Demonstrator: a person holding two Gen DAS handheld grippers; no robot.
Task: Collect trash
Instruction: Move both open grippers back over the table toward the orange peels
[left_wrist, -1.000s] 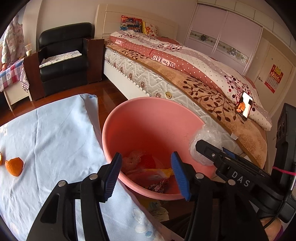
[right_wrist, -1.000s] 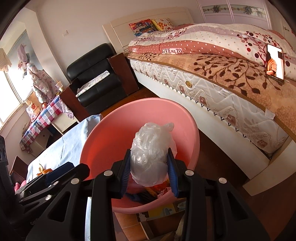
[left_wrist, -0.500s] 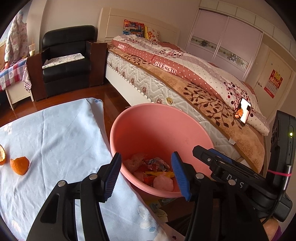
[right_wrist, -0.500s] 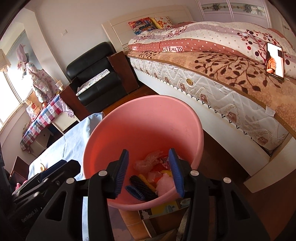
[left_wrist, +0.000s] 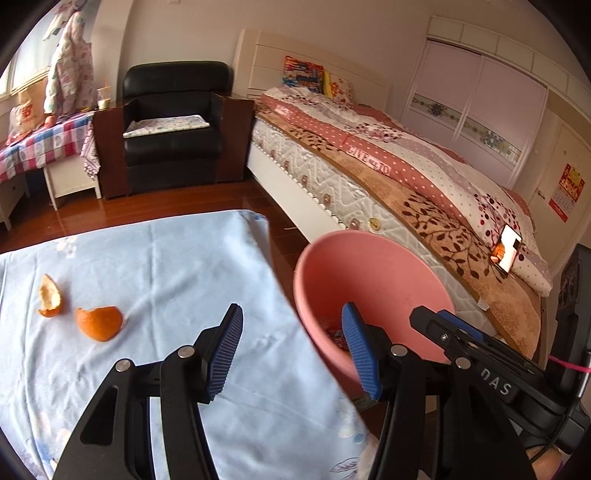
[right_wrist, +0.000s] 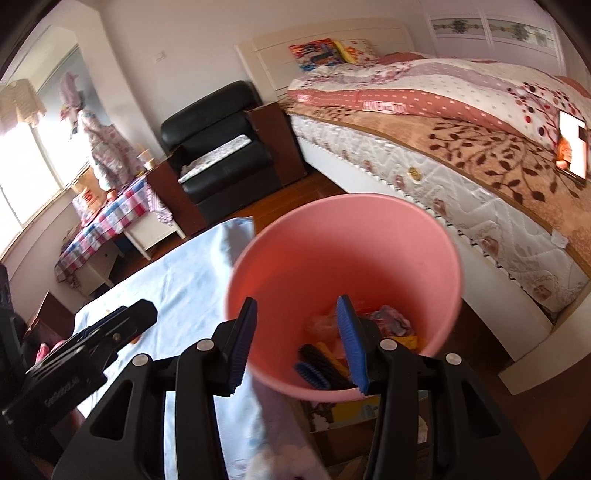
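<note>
A pink bucket (left_wrist: 373, 280) stands beside the table's right edge and holds several pieces of trash (right_wrist: 391, 325); it also shows in the right wrist view (right_wrist: 332, 236). Two orange peels (left_wrist: 99, 323) (left_wrist: 48, 299) lie on the light blue tablecloth (left_wrist: 166, 266) at the left. My left gripper (left_wrist: 291, 350) is open and empty over the table's right edge. My right gripper (right_wrist: 299, 343) is open and empty above the bucket's near rim.
A bed (left_wrist: 406, 177) runs along the right behind the bucket, with a phone (left_wrist: 508, 251) on it. A black armchair (left_wrist: 173, 125) and a checked-cloth side table (left_wrist: 40, 144) stand at the back. A cardboard box (right_wrist: 354, 410) sits under the bucket.
My right gripper opened and dropped the clear plastic bag into the bucket. My left gripper swung left over the table, bringing the peels into view.
</note>
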